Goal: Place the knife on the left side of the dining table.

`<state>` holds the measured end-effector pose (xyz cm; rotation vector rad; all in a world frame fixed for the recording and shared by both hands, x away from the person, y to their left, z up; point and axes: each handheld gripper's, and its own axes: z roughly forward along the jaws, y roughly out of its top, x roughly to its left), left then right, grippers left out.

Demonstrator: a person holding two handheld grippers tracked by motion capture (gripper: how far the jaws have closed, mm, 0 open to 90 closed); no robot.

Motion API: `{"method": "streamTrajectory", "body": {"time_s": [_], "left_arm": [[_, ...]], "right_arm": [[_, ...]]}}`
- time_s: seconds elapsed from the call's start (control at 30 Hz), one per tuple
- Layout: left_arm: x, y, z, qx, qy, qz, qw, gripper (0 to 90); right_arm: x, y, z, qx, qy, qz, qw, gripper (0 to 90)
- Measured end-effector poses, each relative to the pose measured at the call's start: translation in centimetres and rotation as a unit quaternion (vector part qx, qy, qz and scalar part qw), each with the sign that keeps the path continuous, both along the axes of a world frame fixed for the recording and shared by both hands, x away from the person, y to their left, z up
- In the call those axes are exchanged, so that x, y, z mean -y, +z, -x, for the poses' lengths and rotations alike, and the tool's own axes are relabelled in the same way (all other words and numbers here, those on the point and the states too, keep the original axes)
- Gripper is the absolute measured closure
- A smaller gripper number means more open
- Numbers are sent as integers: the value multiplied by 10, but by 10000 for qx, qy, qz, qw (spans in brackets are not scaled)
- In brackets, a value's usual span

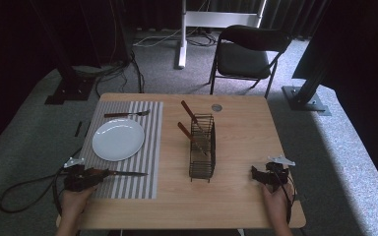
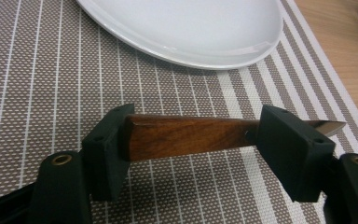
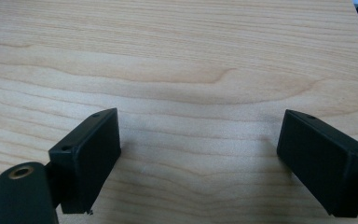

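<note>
1. Left gripper [image 1: 109,173], lower left of the high view: held in the person's left hand [image 1: 74,199], it lies over the near edge of the striped placemat [image 1: 145,147]. Its jaws are clamped on the wooden handle of a knife [image 2: 186,135]; in the left gripper view the handle spans the gap between the two black pads [image 2: 105,149], and the metal blade tip projects past the right-hand pad.
2. Knife, high view [image 1: 123,173]: it lies roughly level, blade pointing toward the centre of the frame, just below the white plate [image 1: 118,139].
3. Plate and fork [image 1: 126,114]: the plate sits on the placemat at left of centre; the fork lies on the placemat above the plate, toward the far edge of the table [image 1: 246,147]. In the left gripper view the plate's rim [image 2: 214,58] fills the upper frame, apart from the knife.
4. Wire basket [image 1: 203,147], centre of the high view: it stands on the bare wood and holds two wooden-handled utensils [image 1: 191,129] that lean toward the upper left.
5. Right gripper [image 1: 258,175], lower right of the high view: held in the person's right hand [image 1: 277,201], near the table's near right corner. In the right gripper view its jaws stand wide apart [image 3: 198,158] over bare wood grain, gripping nothing.
6. Background, upper frame: a folding chair [image 1: 248,51] stands on grey carpet beyond the table.
</note>
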<state>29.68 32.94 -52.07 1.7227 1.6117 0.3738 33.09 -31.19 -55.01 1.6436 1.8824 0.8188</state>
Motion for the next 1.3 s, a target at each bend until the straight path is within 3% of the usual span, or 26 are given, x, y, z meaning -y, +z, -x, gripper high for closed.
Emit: {"method": "streamTrajectory", "body": {"time_s": [0.13, 0.23, 0.27, 0.33, 0.4, 0.43, 0.63, 0.7, 0.9, 1.03, 1.13, 1.23, 1.27, 1.3], "left_arm": [[2, -4, -5, -85, 96, -251, 9996, 251], [3, -5, -7, -83, 121, -311, 9994, 236], [6, -6, -9, -121, 193, -527, 9984, 229], [8, -6, -11, -164, 204, -646, 9976, 228], [7, -8, -13, -181, 231, -409, 9987, 228], [7, -8, -13, -180, 229, -394, 9988, 228], [5, -7, -7, 13, 256, -421, 9988, 166], [3, -6, 0, 104, 244, -367, 9990, 108], [10, -11, 19, 402, 107, -528, 9977, 103], [12, -17, 23, 329, 62, -436, 9985, 0], [15, -17, 27, 337, 108, -639, 9973, 0], [19, -16, 32, 442, 211, -923, 9945, 0], [19, -16, 32, 442, 211, -923, 9945, 0], [21, -18, 33, 417, 195, -1087, 9930, 0]], "right_arm": [[0, 0, 0, -1, 0, -1, 10000, 126], [0, 0, 0, 0, 0, 0, 10000, 126], [0, 0, 0, -1, -1, -1, 10000, 126], [0, 0, 0, 0, 0, -1, 10000, 126], [0, 0, 0, -1, -1, -1, 10000, 126], [0, 0, 0, -1, 0, -1, 10000, 126], [0, 0, 0, 0, 0, -1, 10000, 126], [0, 0, 0, -1, 0, -1, 10000, 126], [0, 0, 0, 0, 0, 0, 10000, 126], [0, 0, 0, -1, 0, 0, 10000, 126], [0, 0, 0, 0, 0, 0, 10000, 126], [0, 0, 0, 1, 2, 1, 10000, 126], [0, 0, 0, 1, 2, 1, 10000, 126], [0, 0, 0, -1, 0, 0, 10000, 126]]}}
